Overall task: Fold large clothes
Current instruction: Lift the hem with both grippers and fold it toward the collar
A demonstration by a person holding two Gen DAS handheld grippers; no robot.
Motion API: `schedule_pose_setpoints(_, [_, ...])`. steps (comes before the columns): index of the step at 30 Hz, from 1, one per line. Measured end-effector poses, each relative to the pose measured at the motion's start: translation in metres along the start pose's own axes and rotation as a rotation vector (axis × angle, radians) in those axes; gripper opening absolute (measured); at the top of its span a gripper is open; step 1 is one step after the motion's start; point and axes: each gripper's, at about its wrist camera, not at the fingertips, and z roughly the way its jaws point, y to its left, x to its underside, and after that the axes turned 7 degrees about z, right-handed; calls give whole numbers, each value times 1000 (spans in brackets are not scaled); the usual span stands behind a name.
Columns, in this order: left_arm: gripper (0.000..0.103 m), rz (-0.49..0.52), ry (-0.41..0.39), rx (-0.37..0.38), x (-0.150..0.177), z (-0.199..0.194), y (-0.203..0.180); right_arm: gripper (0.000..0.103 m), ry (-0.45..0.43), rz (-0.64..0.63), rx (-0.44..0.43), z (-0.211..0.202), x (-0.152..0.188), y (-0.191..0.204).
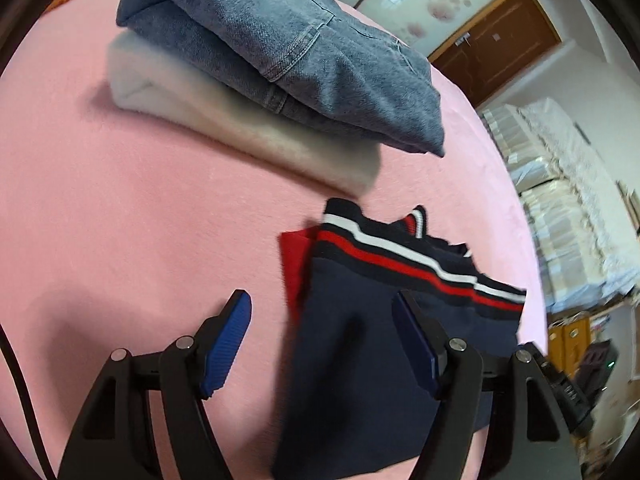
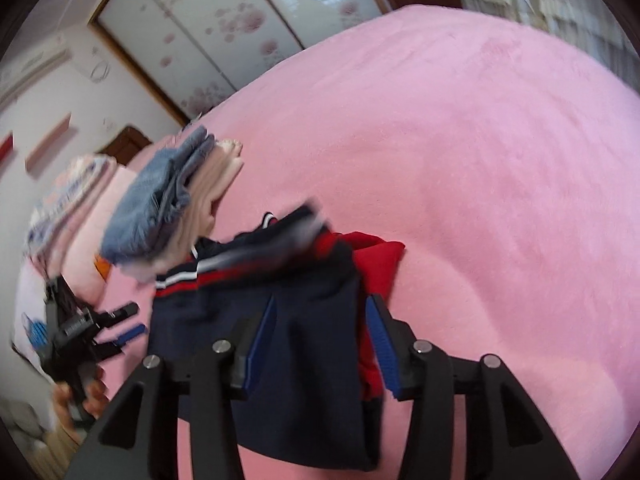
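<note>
A folded navy garment (image 1: 360, 360) with red and white striped ribbing lies on a pink bedspread (image 1: 120, 240), just short of a stack of 2 finished pieces: blue denim (image 1: 280, 52) on top of a cream fleece item (image 1: 240, 136). The left gripper (image 1: 324, 344) hovers over the garment's near left edge with its jaws apart, 1 blue ribbed pad (image 1: 228, 344) above bare bedspread and the other above navy cloth, nothing pinched between them. From the right wrist view, the right gripper (image 2: 320, 344) also stands open, its pads flanking the navy fabric (image 2: 304, 360) without visibly pressing it; a red lining (image 2: 376, 264) peeks out at the fold's right side. No earlier view is on hand, so whether the piece was just set down is only a fair guess. Its spot beside the stack suggests it waits to be added on top. The navy knit looks soft and limp, the ribbed band thicker and stretchier; the denim is stiffer, with heavy seams, and holds a crisp rectangular fold. The bedspread is plush and gives little slip. In the same view the left gripper (image 2: 120, 324) shows at far left, gripped by a hand (image 2: 80, 396)
</note>
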Motion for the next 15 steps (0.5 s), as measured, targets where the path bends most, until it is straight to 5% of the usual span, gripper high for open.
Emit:
schedule_pose_setpoints(12, [61, 203, -30, -48, -28, 33, -22, 47, -20, -161, 76, 34, -25, 14])
schedule_pose_setpoints(13, [55, 212, -33, -58, -30, 36, -23, 46, -21, -162, 76, 37, -27, 13])
schedule_pose_setpoints(15, [16, 235, -15, -74, -33, 45, -28, 37, -11, -157, 76, 43, -29, 10])
